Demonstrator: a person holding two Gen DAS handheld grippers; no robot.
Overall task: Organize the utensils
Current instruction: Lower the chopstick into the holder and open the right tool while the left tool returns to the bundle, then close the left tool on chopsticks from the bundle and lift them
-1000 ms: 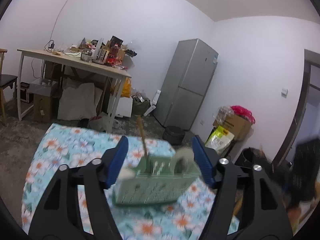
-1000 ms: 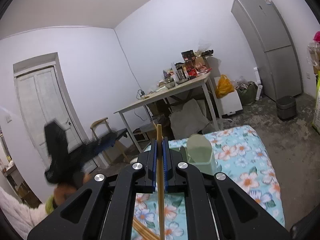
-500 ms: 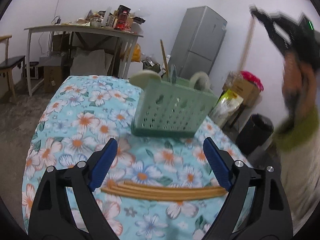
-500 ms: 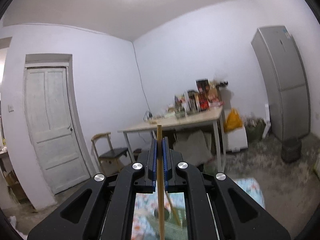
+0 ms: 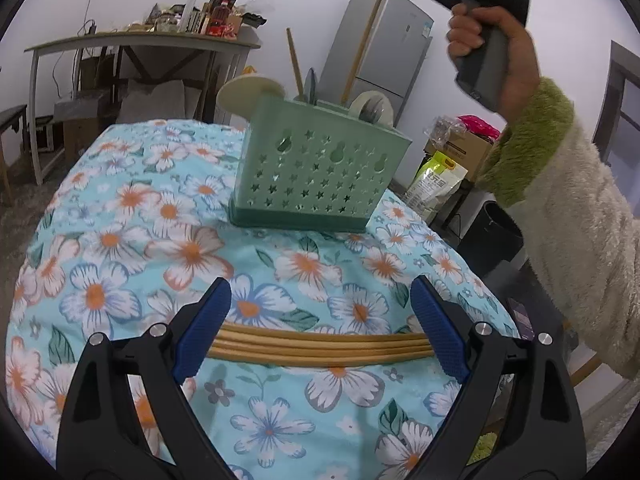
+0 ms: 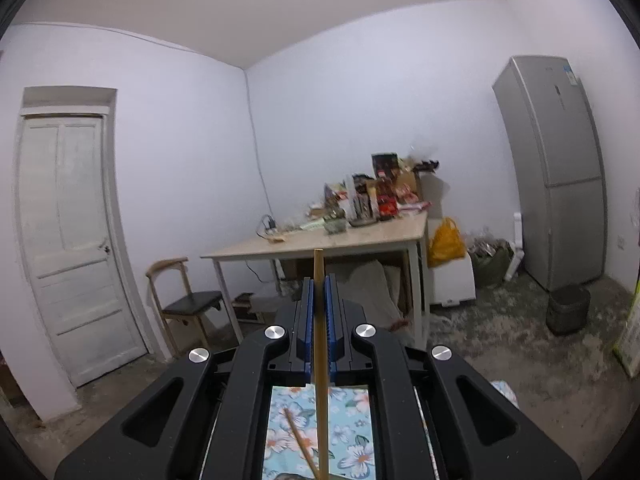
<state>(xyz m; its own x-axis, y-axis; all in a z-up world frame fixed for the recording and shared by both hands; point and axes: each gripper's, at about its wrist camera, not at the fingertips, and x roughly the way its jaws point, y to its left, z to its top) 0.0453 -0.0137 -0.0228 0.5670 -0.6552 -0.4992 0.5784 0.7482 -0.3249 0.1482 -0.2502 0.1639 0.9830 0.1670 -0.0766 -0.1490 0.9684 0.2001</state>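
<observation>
A green perforated utensil basket point(image 5: 320, 176) stands on the floral tablecloth point(image 5: 120, 240). One chopstick point(image 5: 295, 62) stands in it, with spoons beside it. My right gripper point(image 6: 319, 280) is shut on a wooden chopstick point(image 6: 320, 360); in the left wrist view that chopstick point(image 5: 364, 40) hangs from the gripper above, its lower end inside the basket. My left gripper point(image 5: 320, 332) is open and empty, low over a bundle of chopsticks point(image 5: 320, 346) lying crosswise between its fingers.
A cluttered wooden table point(image 6: 320, 240) stands by the far wall, with a chair point(image 6: 180, 300) and a white door point(image 6: 68, 240) to its left. A grey fridge point(image 6: 556, 168) and a black bin point(image 6: 568, 312) are at the right. Bags point(image 5: 440, 176) sit past the table's edge.
My left gripper has drawn back and lowered over the lying chopsticks. My right gripper has lifted above the basket with its chopstick, whose tip now sits in the basket.
</observation>
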